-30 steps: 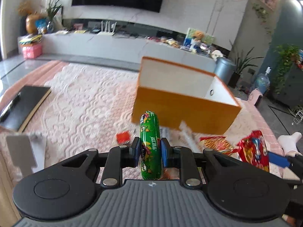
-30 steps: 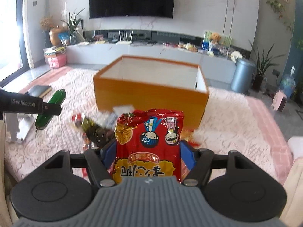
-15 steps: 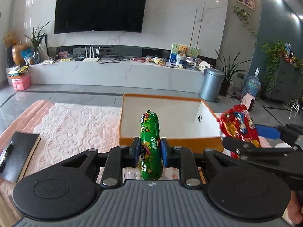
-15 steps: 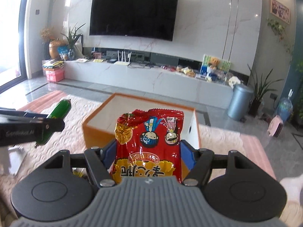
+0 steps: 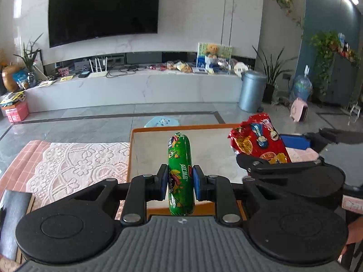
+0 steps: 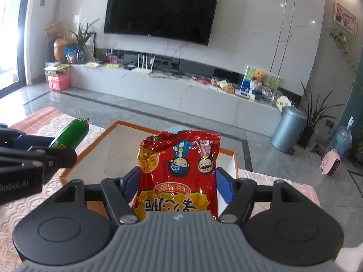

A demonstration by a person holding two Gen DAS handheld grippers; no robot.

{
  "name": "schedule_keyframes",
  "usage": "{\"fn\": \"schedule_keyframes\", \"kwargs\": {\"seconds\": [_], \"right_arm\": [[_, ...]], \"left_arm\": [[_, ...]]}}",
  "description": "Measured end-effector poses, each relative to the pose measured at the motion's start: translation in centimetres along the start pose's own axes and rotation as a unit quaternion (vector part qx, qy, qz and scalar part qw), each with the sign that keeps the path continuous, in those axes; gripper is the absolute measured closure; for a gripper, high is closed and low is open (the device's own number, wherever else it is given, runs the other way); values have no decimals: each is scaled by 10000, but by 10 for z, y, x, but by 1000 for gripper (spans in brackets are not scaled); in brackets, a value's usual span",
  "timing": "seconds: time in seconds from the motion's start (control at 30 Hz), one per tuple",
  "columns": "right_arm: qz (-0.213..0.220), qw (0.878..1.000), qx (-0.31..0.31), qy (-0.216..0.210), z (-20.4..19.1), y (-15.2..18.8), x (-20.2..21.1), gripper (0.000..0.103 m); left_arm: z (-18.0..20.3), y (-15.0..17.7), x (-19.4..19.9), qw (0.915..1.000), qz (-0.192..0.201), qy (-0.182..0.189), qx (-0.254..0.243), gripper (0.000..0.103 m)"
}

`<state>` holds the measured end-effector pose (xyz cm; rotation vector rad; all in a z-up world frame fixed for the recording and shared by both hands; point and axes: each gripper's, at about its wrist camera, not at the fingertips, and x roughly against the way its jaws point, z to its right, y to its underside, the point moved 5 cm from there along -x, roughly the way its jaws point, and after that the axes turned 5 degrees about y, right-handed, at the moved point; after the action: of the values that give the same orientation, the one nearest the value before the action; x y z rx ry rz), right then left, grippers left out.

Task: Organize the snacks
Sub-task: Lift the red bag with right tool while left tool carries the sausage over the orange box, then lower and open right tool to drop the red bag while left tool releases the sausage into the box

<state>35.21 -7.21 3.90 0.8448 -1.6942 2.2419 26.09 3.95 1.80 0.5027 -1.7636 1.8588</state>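
Observation:
My left gripper (image 5: 180, 182) is shut on a green sausage snack (image 5: 180, 172), held upright over the near edge of the orange box (image 5: 147, 130). My right gripper (image 6: 178, 187) is shut on a red snack bag (image 6: 179, 172) and holds it above the same box (image 6: 113, 125). The box has a white inside and looks empty where it shows. The red bag (image 5: 258, 141) and the right gripper show at the right of the left wrist view. The green sausage (image 6: 70, 133) shows at the left of the right wrist view.
The box stands on a pink lace cloth (image 5: 74, 161) on a table. A black notebook (image 5: 11, 208) lies at the table's left. Beyond are a grey floor, a TV console (image 5: 136, 86) and a grey bin (image 5: 251, 90).
Both grippers have risen and moved forward with their snacks, from in front of the box to above its opening. The loose snacks on the cloth have dropped out of view.

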Motion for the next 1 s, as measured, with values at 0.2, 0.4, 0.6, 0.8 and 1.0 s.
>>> {"fn": "schedule_keyframes", "kwargs": {"seconds": [0.2,0.4,0.6,0.8,1.0], "right_arm": [[-633,9979,-66,-126,2,3,-56,36],[-1160,9929,78,-246,-2,12,-100,36],[-1713,9840,-56,-487,0,18,-131,36],[-2254,9730,16,-496,-6,26,-157,36],[-2664,9627,124,-452,-14,38,-174,35]], "left_arm": [[1,7,-52,9977,-658,65,-138,79],[-5,14,-83,9946,-1027,-38,-139,79],[-9,19,-102,9899,-1369,-218,-307,79],[-6,25,-118,9848,-1635,-336,-480,78],[-8,32,-130,9788,-1907,-475,-582,78]]}}
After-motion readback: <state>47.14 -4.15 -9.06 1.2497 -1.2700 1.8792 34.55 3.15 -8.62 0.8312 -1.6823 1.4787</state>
